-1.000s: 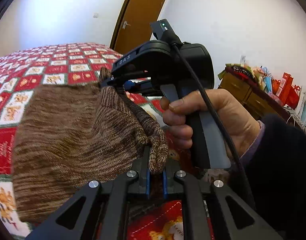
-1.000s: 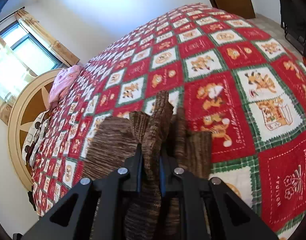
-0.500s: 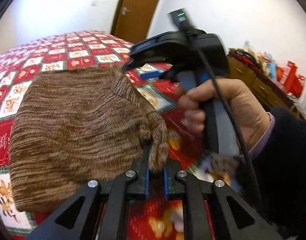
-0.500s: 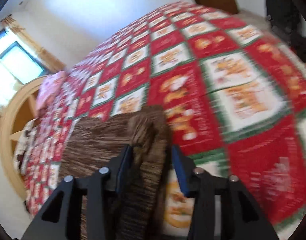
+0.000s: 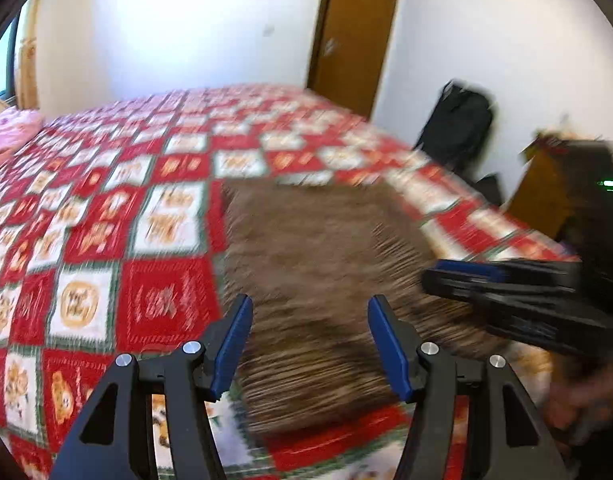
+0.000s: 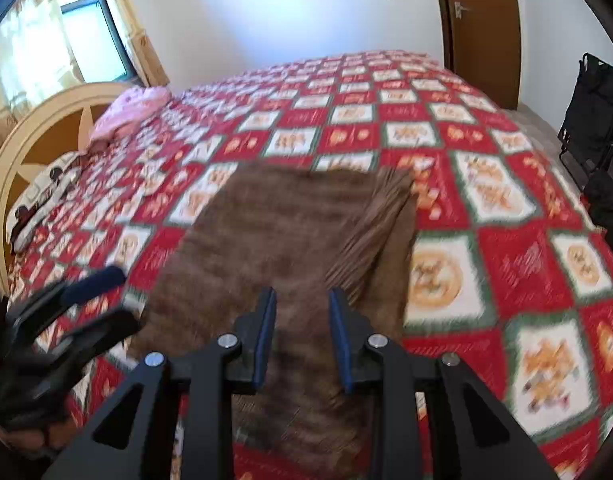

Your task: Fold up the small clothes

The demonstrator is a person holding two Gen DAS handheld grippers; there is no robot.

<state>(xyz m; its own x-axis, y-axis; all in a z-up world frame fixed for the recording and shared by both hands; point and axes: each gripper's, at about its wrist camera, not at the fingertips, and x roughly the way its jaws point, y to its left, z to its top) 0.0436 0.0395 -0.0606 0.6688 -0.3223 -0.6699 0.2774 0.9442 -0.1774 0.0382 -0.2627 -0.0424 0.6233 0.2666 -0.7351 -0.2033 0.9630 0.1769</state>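
The brown knitted garment (image 6: pixel 290 240) lies flat on the bed (image 6: pixel 506 216), spread over the red, white and green patchwork quilt, and it looks already doubled over, though blur hides the layers. In the right wrist view its long axis runs away from the camera, from a near hem beneath the tongs to a far edge toward the middle of the bed; a ridge of gathered ribbing runs along its right side to the far right corner. Both tongs hang above the near end, neither touching the cloth as far as the blur lets me judge. The left tongs (image 5: pixel 308 336) are spread wide with nothing between the blue pads, over the garment's near left portion. The right tongs (image 6: pixel 302 330) are parted too, more narrowly, empty, and centred over the near hem; they also show at the right edge of the left wrist view (image 5: pixel 458 280), beside the garment's right side. The move to come turns on this: the cloth stretches straight ahead of both tongs, each of which is close to the near hem and well apart from the far edge. Another fold would probably mean taking that near edge at its two corners, left and right tongs each on their own side, and carrying it forward along the long axis.
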